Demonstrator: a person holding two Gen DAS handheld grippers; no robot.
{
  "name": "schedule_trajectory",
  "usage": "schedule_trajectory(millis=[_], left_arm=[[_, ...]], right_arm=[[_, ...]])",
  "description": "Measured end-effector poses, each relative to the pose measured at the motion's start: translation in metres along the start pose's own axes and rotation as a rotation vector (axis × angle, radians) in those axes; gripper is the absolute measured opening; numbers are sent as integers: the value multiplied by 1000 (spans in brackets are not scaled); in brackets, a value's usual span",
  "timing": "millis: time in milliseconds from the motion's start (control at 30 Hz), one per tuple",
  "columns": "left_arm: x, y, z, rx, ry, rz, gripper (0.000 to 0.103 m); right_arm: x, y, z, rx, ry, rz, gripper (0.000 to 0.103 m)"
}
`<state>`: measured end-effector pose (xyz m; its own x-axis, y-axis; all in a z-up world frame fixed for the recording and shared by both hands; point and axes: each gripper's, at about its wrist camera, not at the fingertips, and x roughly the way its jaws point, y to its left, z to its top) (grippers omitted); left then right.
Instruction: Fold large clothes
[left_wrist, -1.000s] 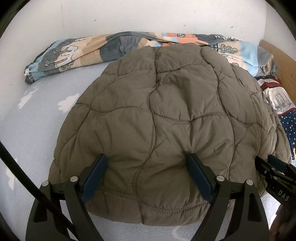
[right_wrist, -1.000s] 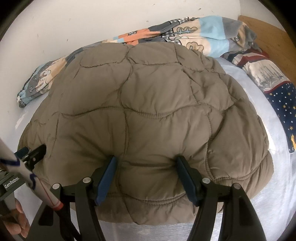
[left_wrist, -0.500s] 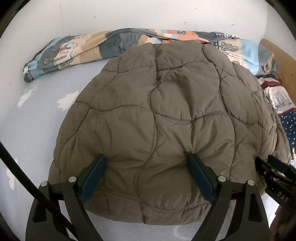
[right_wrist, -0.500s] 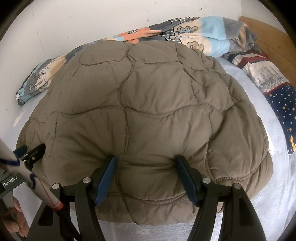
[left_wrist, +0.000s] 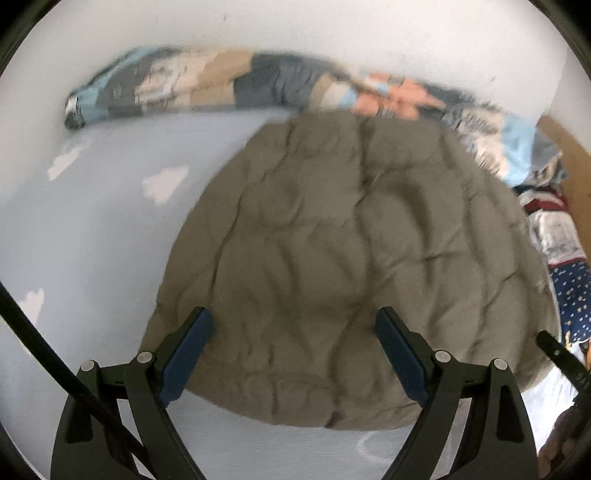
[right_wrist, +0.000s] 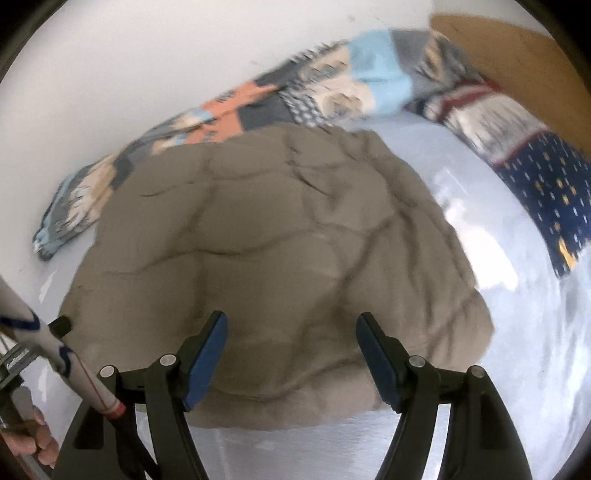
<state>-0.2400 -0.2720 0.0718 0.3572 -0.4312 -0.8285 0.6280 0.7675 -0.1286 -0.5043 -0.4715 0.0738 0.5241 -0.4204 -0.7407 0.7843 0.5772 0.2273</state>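
Observation:
An olive quilted jacket (left_wrist: 332, 240) lies folded into a rounded bundle on the bed's pale blue sheet (left_wrist: 92, 240). My left gripper (left_wrist: 295, 325) hovers open over the jacket's near edge, its blue pads clear of the fabric. The right wrist view shows the same jacket (right_wrist: 277, 229) from the other side. Above its near hem, my right gripper (right_wrist: 291, 321) has its jaws opening, with nothing pinched between them. One of the right gripper's fingers (left_wrist: 554, 350) pokes in at the far right of the left wrist view.
A rolled patchwork blanket (left_wrist: 258, 81) runs along the white wall behind the jacket. A navy star-print cloth (right_wrist: 546, 195) lies at the right, by a wooden board (right_wrist: 517, 62). A hand (right_wrist: 40, 439) and a white cable (right_wrist: 74, 369) sit at lower left.
Both grippers have pulled back and up from the jacket, so their fingertips no longer dent it. The right jaws stand slightly wider. The jacket has stayed in place.

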Motion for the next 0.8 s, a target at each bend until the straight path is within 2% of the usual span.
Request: schedule_trajectory(millis=[67,133,200,267,367,567,633,800], left_arm=[[7,2,-2,13,37,-3,90],[0,6,3,-3,38,-35,90],[-10,15,10,-42,35,-93,90],[-23,36,17,-129,21,-165,90],[-33,77,23,-282,33,-256,90],[-22,142,5,-589,134,-359,90],[-18,149,-1,-643,157,-373,90],[-13,145,-10,-698,164,-367,90]], right_arm=[[9,-11,-2,43,46,8,77],[14,-16,-5,56,86,29,77],[4,-20,-1,79,64,47,77],[-11,-25,6,109,28,87,77],[-29,-39,12,141,-14,71,80],[-50,-96,5,309,-17,45,83],[-52,-117,-4,391,-9,42,84],[-48,-151,-24,550,34,47,85]])
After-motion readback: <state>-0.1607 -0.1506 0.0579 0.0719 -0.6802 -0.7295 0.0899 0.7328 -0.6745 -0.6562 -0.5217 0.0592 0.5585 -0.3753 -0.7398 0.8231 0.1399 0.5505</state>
